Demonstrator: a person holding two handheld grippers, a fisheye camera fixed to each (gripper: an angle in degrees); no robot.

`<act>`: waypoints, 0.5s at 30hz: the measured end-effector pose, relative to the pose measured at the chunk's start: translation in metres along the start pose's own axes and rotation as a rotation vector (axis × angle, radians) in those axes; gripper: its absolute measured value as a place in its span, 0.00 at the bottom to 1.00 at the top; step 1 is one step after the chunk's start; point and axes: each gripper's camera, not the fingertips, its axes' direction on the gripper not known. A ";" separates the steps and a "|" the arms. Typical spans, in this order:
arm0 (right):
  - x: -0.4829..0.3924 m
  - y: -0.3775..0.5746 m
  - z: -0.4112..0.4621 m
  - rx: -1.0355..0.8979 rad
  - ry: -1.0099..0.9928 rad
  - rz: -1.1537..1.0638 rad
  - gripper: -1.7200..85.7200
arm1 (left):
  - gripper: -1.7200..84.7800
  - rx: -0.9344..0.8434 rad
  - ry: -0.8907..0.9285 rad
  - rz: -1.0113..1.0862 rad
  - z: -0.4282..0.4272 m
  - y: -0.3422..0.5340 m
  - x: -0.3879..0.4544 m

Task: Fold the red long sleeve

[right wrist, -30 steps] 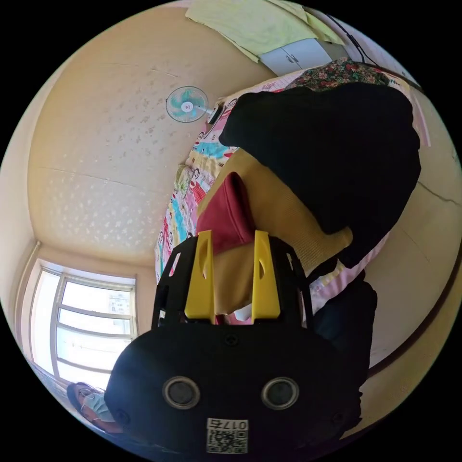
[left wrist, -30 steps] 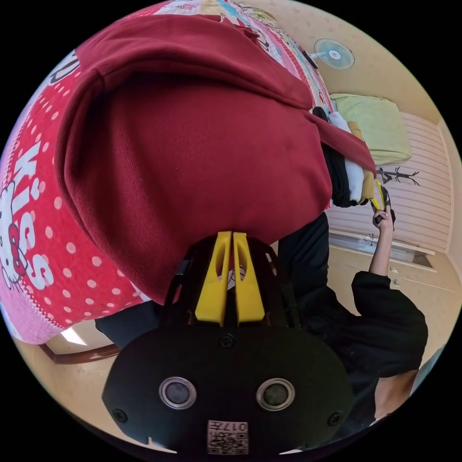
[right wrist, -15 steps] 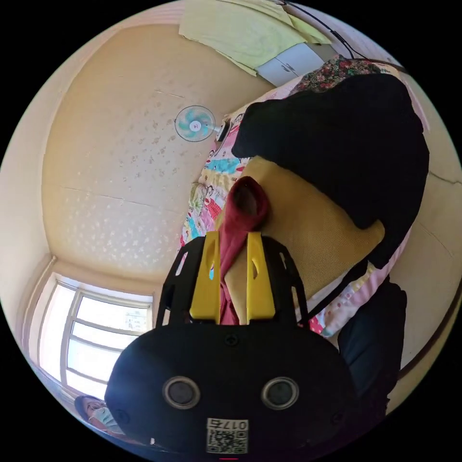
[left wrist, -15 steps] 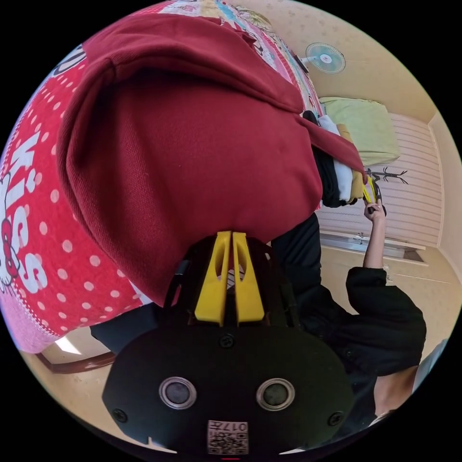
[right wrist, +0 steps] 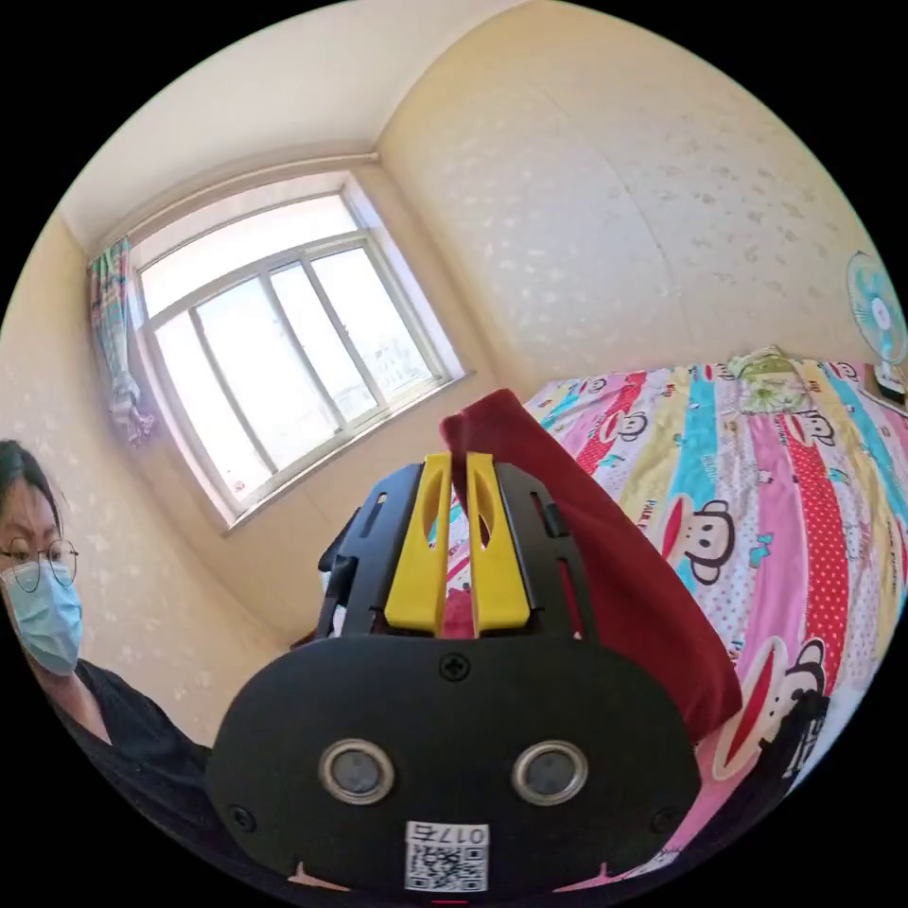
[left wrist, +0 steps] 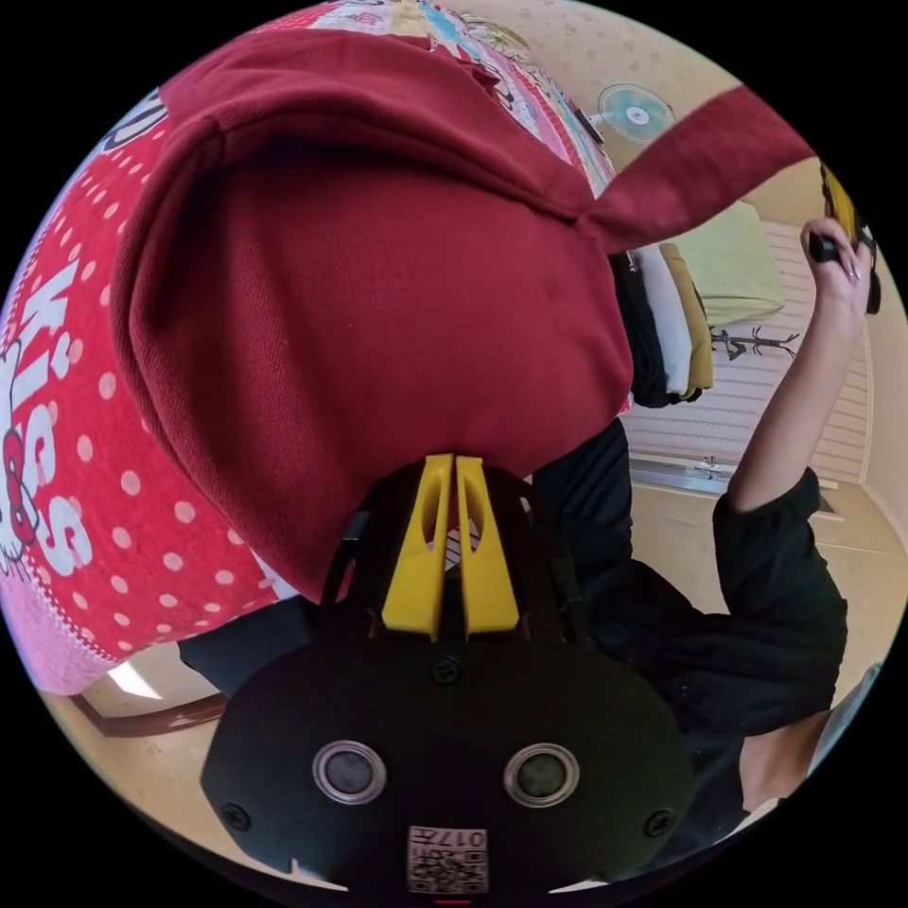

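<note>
Pinching the red long sleeve (left wrist: 378, 284) between pressed-together jaws, the left tool (left wrist: 452, 473) anchors it; a sleeve is raised taut, pinched in the right tool (right wrist: 458, 473).

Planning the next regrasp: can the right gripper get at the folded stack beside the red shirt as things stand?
Probably not yet. The right gripper is shut on the red sleeve, raised clear of the stack. Nothing appears to block the stack, but the gripper would have to drop the sleeve first.

Red long sleeve (left wrist: 378, 284) bulk blocks bed (left wrist: 85, 454) near edge; clothes stack (left wrist: 667, 331) beside it. Far bed (right wrist: 785, 492) open.
</note>
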 end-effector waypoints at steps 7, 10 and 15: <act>0.024 0.076 0.131 -0.253 -0.171 0.112 0.11 | 0.02 0.075 0.044 0.066 -0.030 0.027 -0.006; 0.061 0.099 0.093 -0.327 0.099 0.180 0.14 | 0.05 0.317 0.133 0.079 -0.073 0.059 -0.018; 0.088 0.195 0.060 -0.621 0.418 0.298 0.18 | 0.14 0.546 -0.066 -0.146 -0.110 0.099 -0.047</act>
